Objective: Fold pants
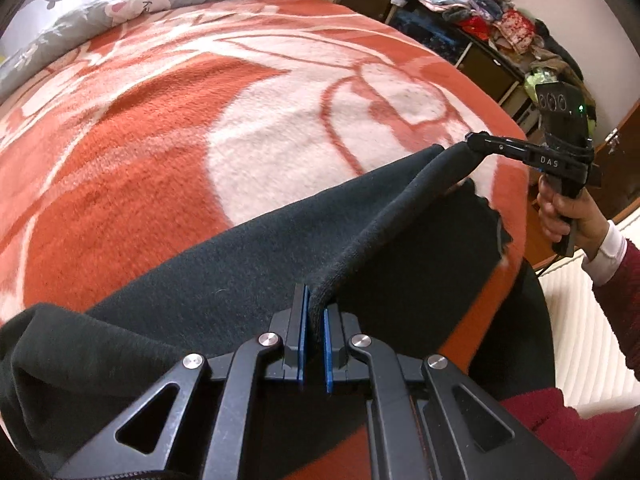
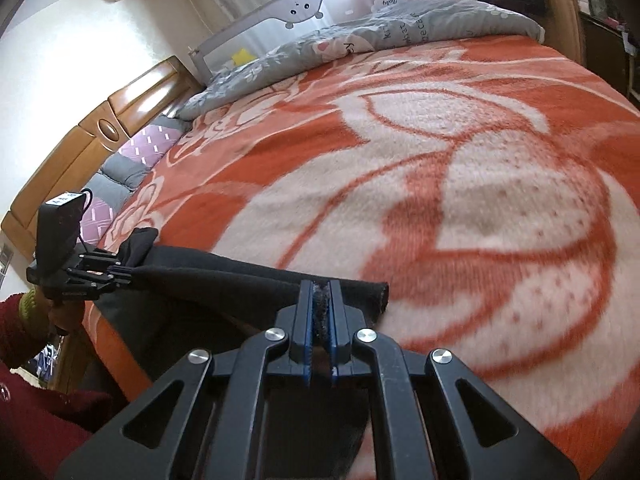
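Observation:
Dark pants (image 1: pixel 224 280) lie over the near edge of the bed, on an orange and white blanket (image 1: pixel 160 140). My left gripper (image 1: pixel 315 300) is shut on an edge of the pants, which rises taut toward my right gripper (image 1: pixel 472 142), shut on the far end of that edge. In the right wrist view my right gripper (image 2: pixel 321 292) pinches the dark fabric (image 2: pixel 224 280) between blue pads. My left gripper (image 2: pixel 130 274) shows at the left, shut on the other end. Part of the pants hangs off the bed's edge.
A grey patterned quilt (image 2: pixel 360 36) lies at the bed's far side by a rail. A wooden headboard (image 2: pixel 80 148) runs on the left. A low cabinet piled with clothes (image 1: pixel 480 12) stands beyond the bed. A person's red-sleeved arm (image 1: pixel 616 280) is at the right.

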